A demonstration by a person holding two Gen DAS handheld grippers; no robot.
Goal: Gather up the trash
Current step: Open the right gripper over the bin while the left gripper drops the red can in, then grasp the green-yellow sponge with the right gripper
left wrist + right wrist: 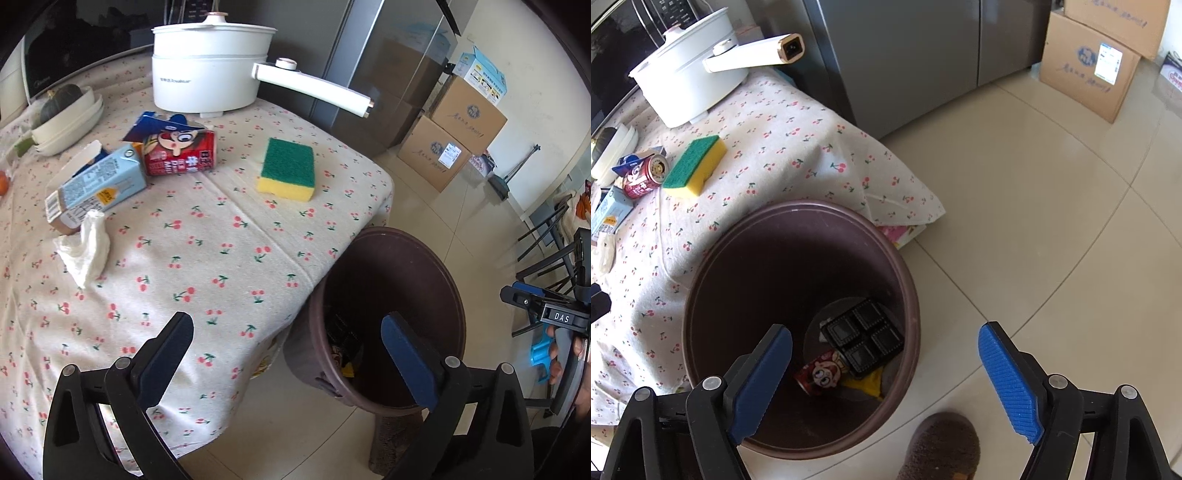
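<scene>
The round brown plastic trash bin (701, 280) stands on the tiled floor against the counter's corner, holding a black moulded plastic tray (864, 338), a red cartoon-printed can (822, 373) and a yellow scrap. On the counter's cherry-print cloth (221, 258) lie a crumpled white tissue (86, 247), a pale blue drink carton (96, 184) on its side and a red cartoon milk carton (177, 151) just beside it, with a green-topped yellow sponge (288, 170) apart from them. A white electric pot (210, 70) stands behind. The left tool (286, 350) hangs over the counter edge with its fingers wide apart and nothing between them; the right tool (884, 363), also spread and empty, hovers above the bin
</scene>
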